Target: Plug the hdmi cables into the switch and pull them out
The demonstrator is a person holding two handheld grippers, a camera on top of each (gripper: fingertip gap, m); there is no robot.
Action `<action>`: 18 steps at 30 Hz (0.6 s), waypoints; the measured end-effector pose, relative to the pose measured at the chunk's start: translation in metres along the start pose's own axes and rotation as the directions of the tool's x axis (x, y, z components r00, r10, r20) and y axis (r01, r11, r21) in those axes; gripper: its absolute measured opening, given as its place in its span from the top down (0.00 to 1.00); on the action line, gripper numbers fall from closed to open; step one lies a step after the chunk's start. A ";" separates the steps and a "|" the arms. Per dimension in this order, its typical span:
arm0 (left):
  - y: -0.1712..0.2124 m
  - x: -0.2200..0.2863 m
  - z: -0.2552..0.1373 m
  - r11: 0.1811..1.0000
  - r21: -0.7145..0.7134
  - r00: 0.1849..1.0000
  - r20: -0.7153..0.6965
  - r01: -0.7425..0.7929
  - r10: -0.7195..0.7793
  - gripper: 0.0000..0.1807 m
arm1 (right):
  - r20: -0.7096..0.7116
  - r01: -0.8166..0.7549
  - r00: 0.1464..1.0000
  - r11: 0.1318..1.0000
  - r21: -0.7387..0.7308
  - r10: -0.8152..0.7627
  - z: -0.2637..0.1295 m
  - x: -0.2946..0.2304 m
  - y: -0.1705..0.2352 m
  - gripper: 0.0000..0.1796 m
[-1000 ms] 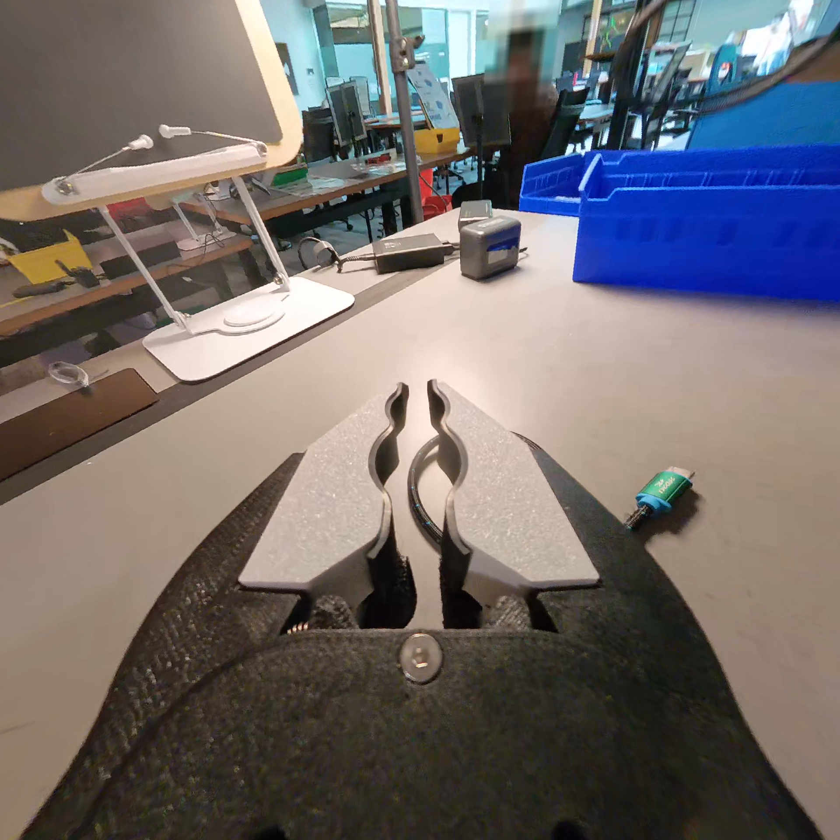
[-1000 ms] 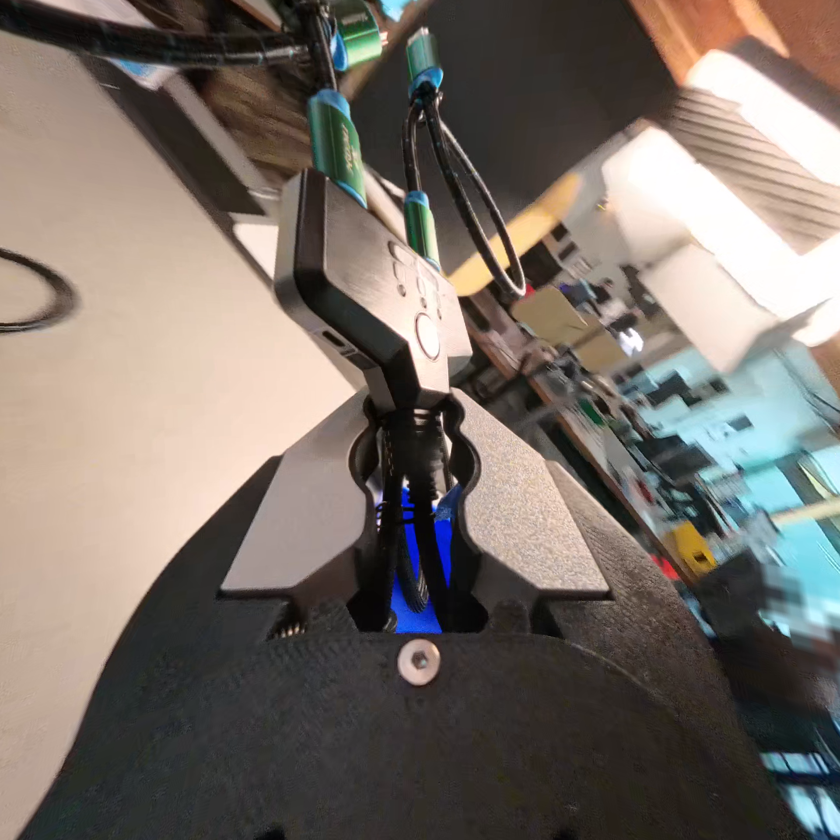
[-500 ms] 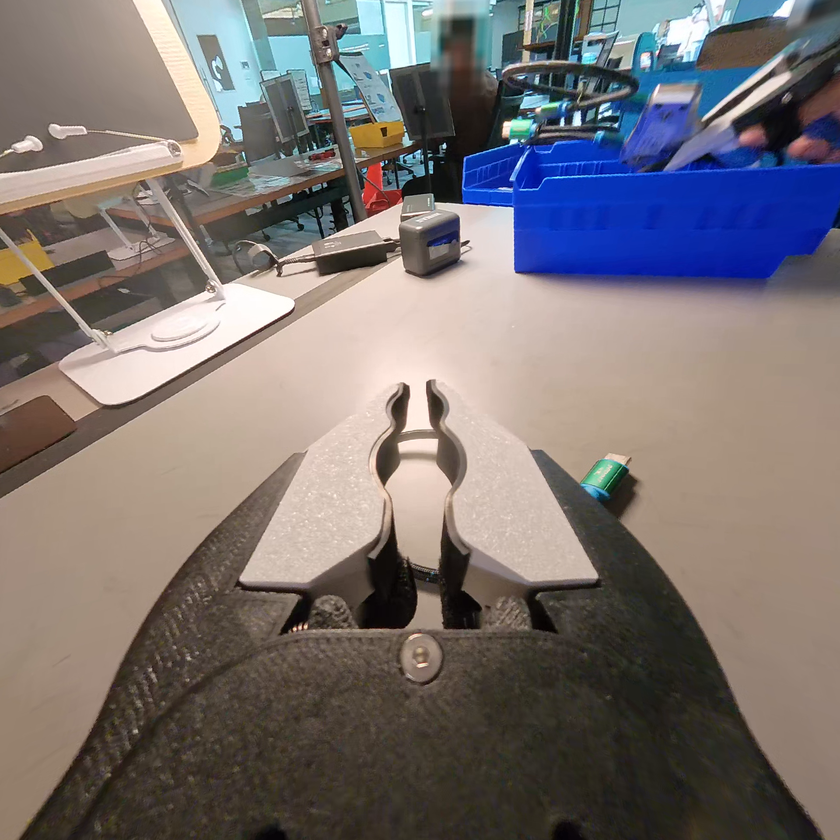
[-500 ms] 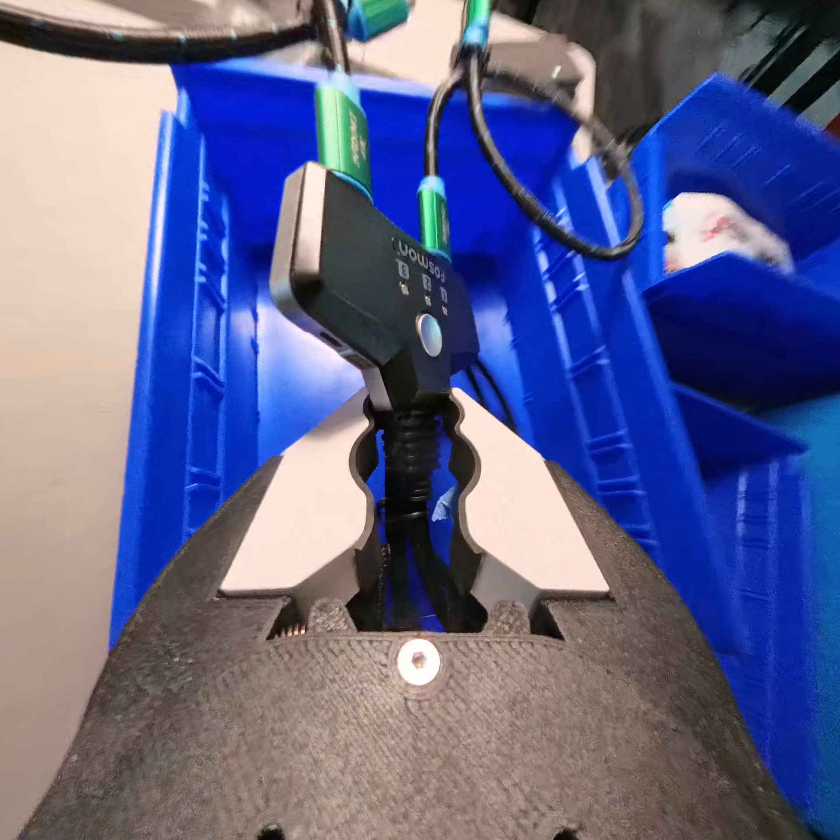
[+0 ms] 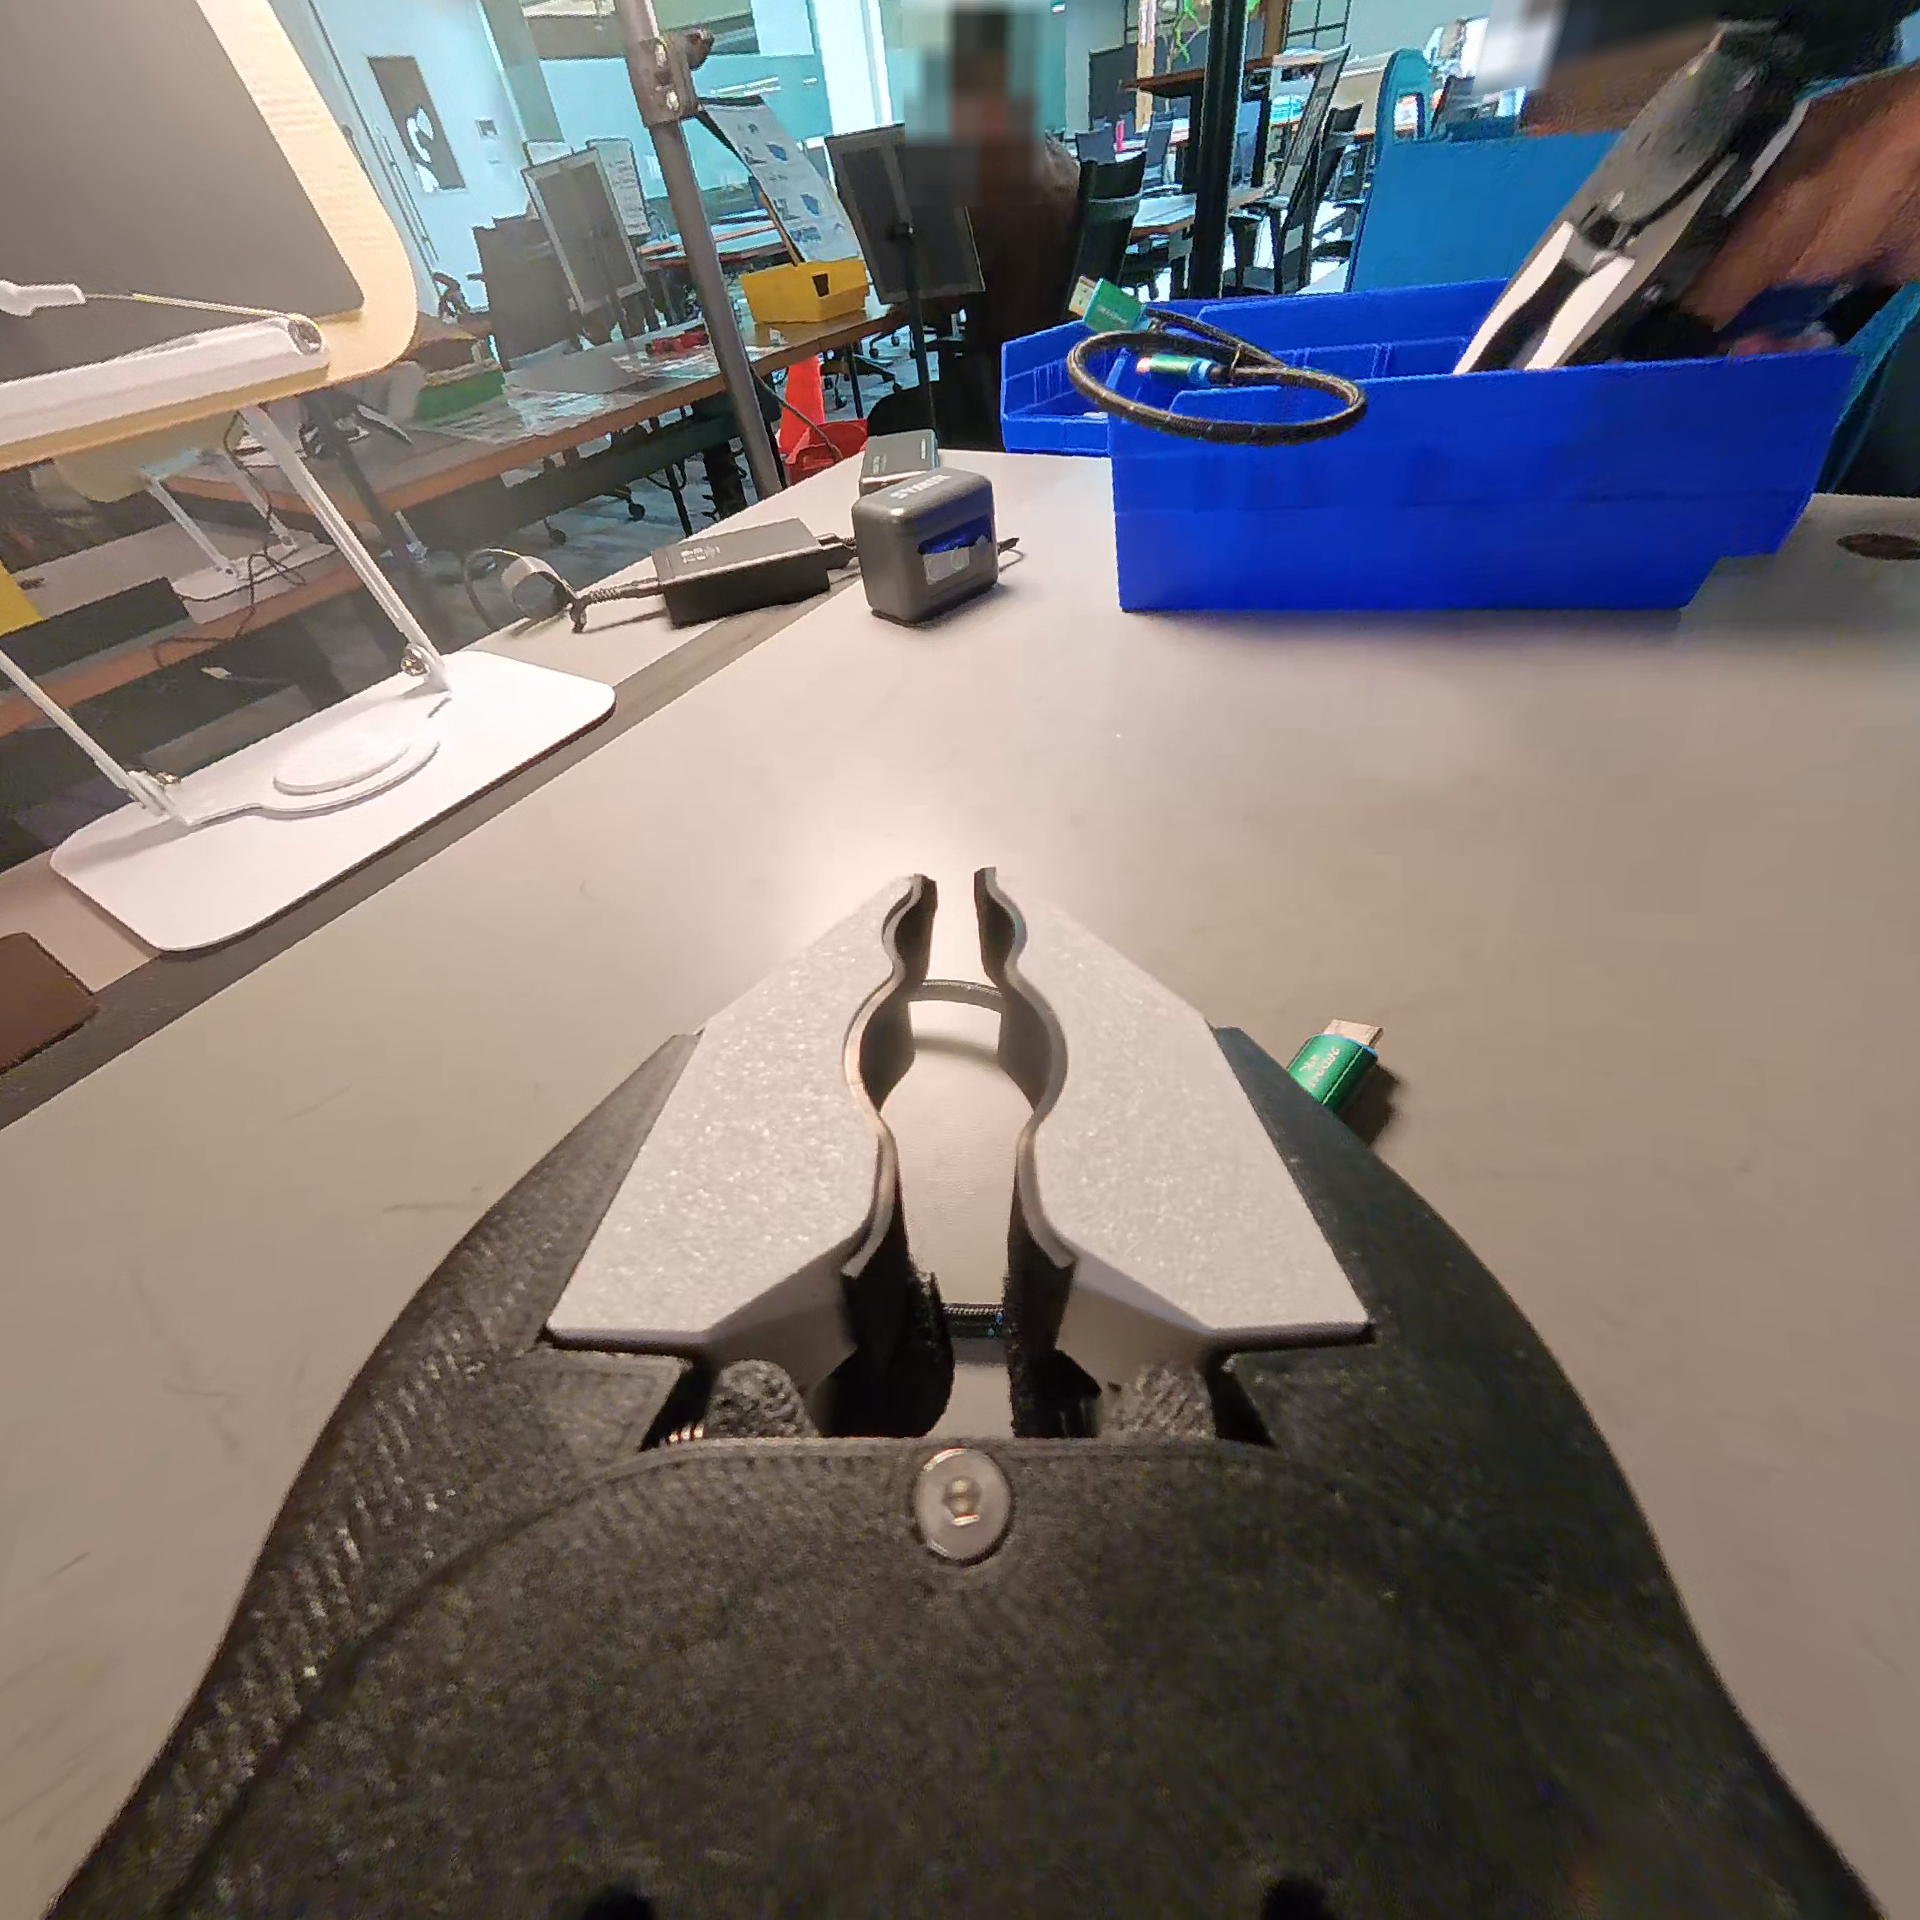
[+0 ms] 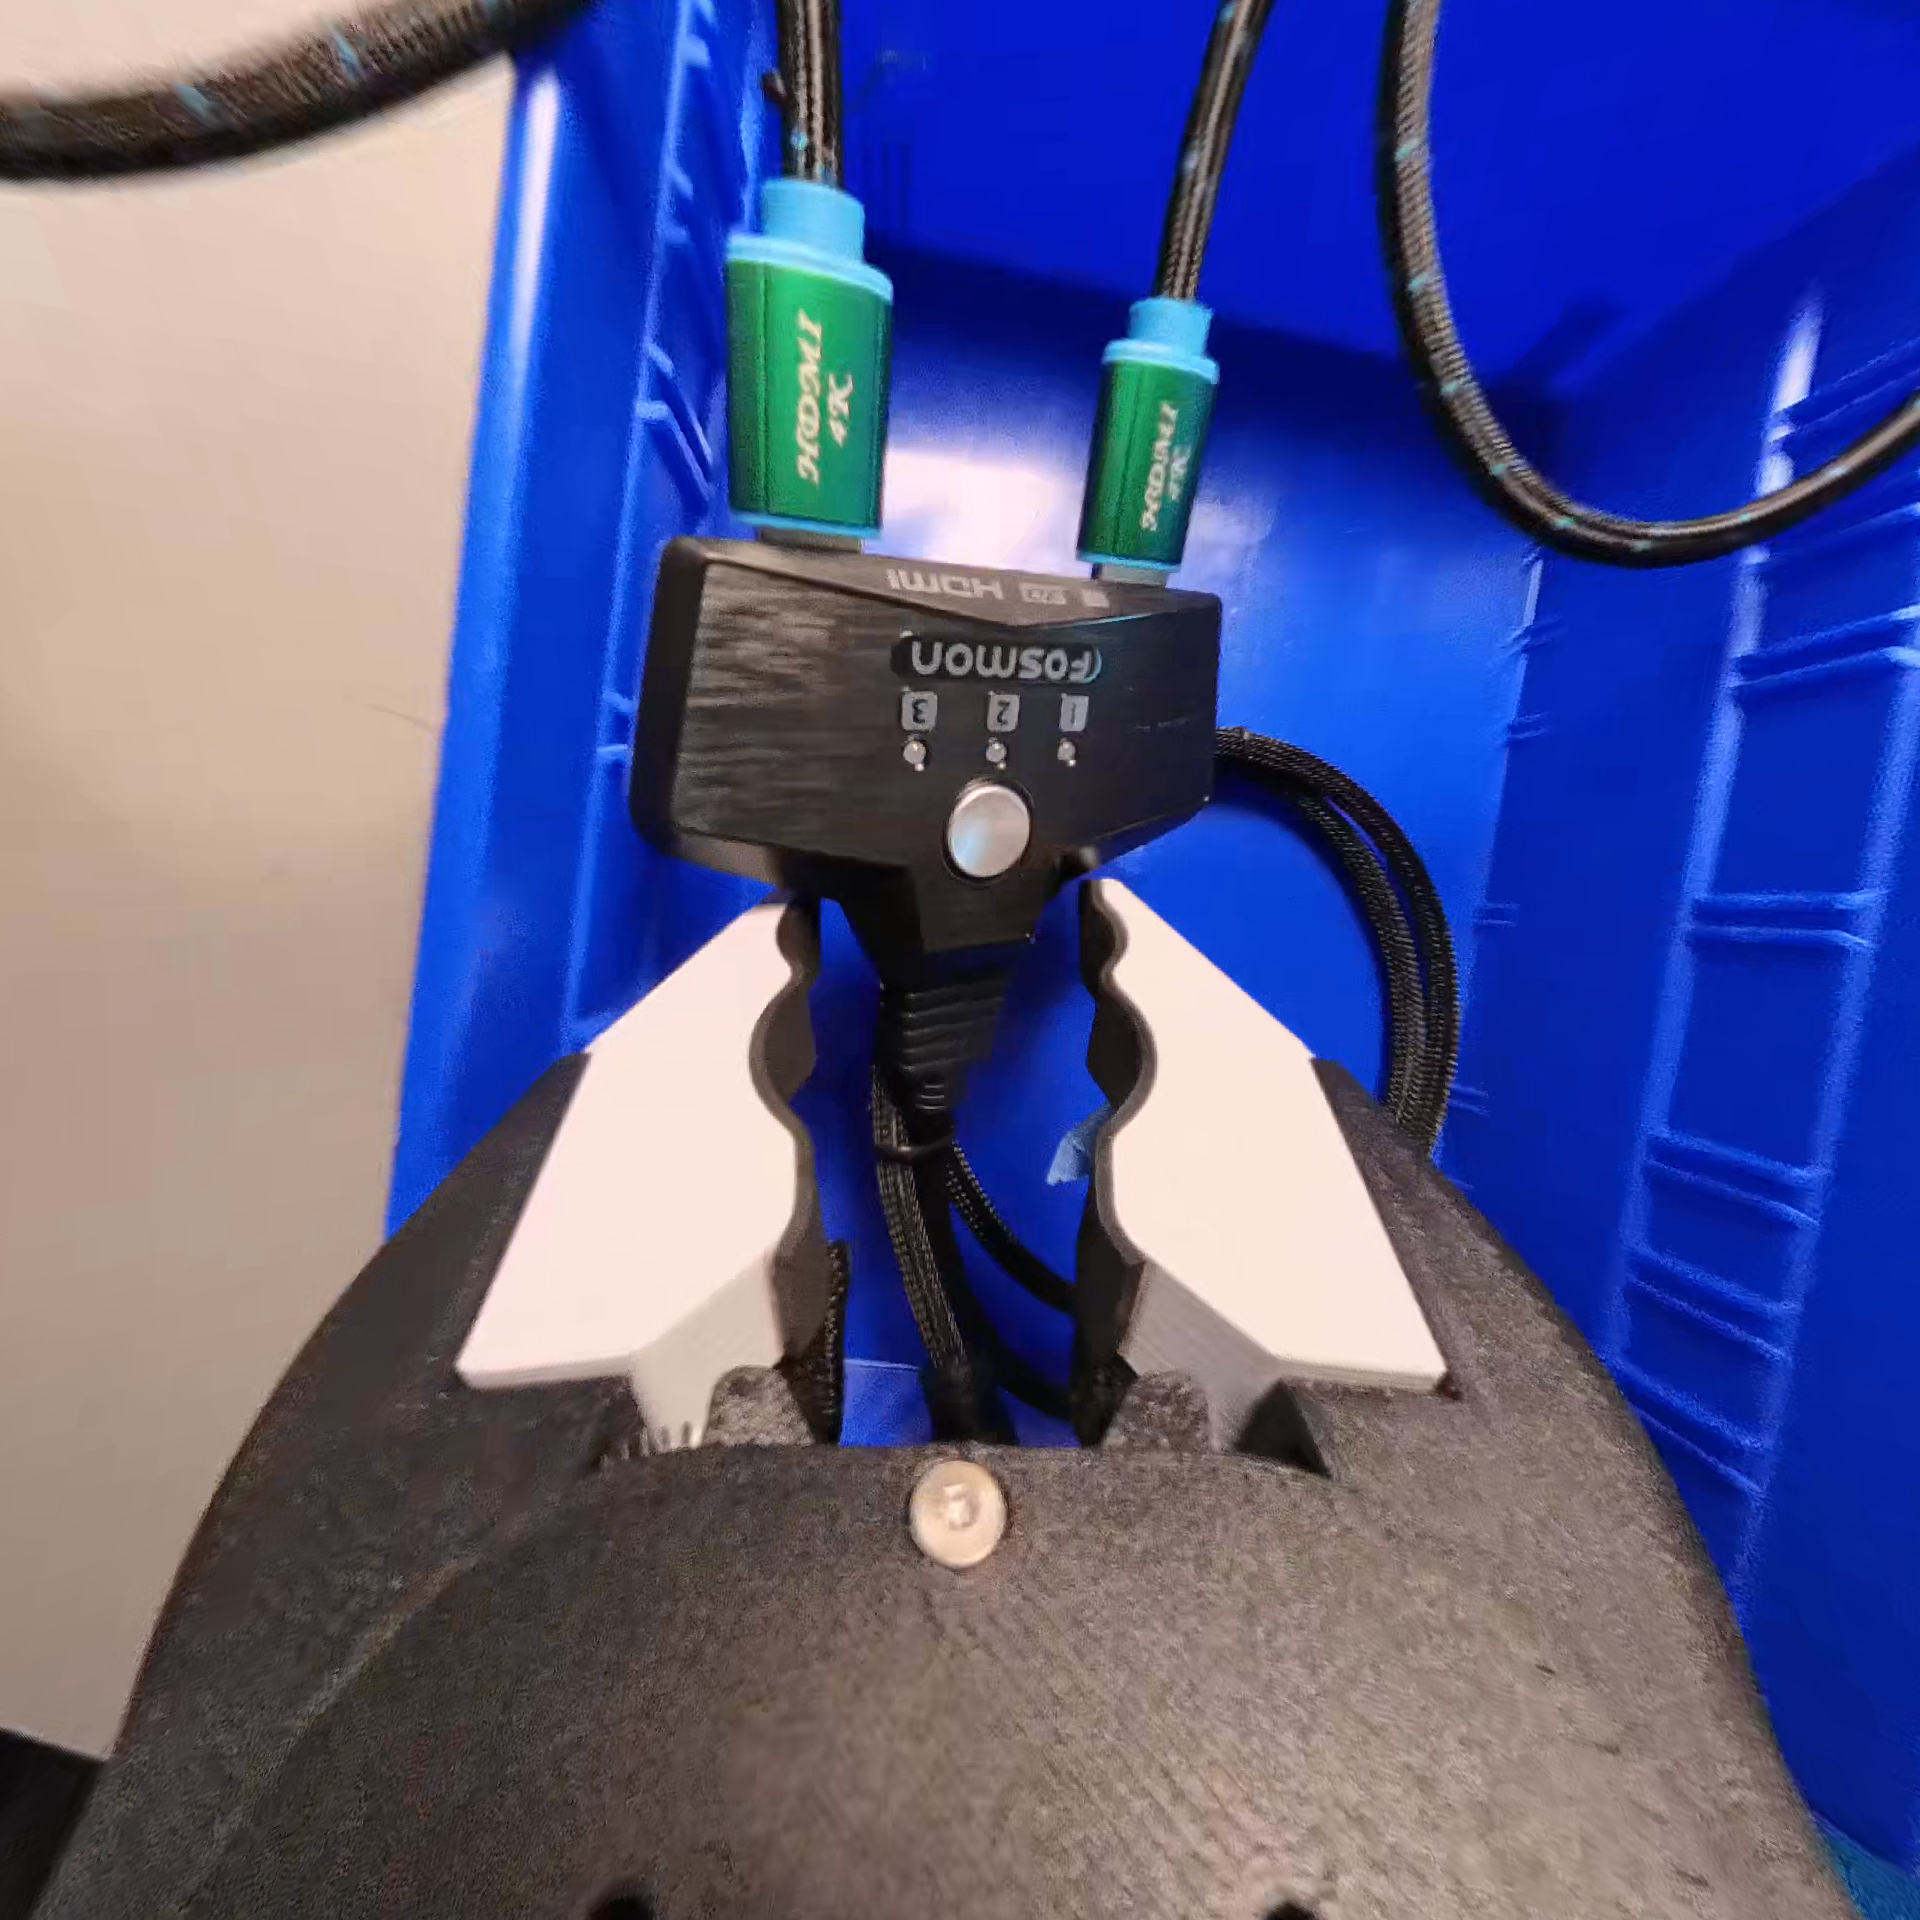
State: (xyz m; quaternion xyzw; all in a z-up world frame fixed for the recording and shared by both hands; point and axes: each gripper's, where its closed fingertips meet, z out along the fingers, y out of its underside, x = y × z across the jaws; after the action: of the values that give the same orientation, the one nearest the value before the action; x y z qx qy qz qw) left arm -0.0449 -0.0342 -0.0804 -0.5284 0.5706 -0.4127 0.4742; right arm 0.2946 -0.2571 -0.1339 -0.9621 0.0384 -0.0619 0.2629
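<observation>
Black switch [image 6: 925, 717] in blue bin [image 6: 1558, 727], two green hdmi plugs [image 6: 808, 400] inserted.

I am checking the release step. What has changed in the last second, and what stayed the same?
The right gripper carried the switch from above the table into the blue bin, then opened, letting go of its neck. The left gripper swung slightly, so the loose plug sits closer to it.

Unchanged: two green plugs stay in the switch; the left gripper stays nearly shut, holding nothing.
</observation>
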 end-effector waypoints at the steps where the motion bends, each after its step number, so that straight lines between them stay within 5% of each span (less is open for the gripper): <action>1: 0.000 0.000 0.000 1.000 0.001 1.000 0.000 0.002 -0.002 0.95 | -0.005 0.004 1.000 1.000 0.031 -0.004 -0.008 0.002 -0.003 0.71; 8: 0.005 0.002 0.004 1.000 -0.014 1.000 -0.020 0.015 -0.015 0.96 | -0.036 0.038 0.999 0.965 0.258 -0.030 -0.040 0.005 -0.052 0.77; 14: 0.004 0.004 0.004 1.000 -0.009 1.000 -0.015 0.002 -0.002 0.96 | -0.018 0.063 0.998 0.993 0.096 -0.062 0.032 0.007 -0.043 0.98; 18: 0.003 0.001 0.002 1.000 -0.009 1.000 0.002 -0.003 0.003 0.96 | 0.006 0.036 0.999 0.993 0.109 -0.037 0.037 0.008 -0.044 0.99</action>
State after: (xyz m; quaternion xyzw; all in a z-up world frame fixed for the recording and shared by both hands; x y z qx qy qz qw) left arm -0.0436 -0.0344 -0.0840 -0.5301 0.5727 -0.4091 0.4730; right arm 0.3091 -0.2020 -0.1421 -0.9470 0.0162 -0.0650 0.3142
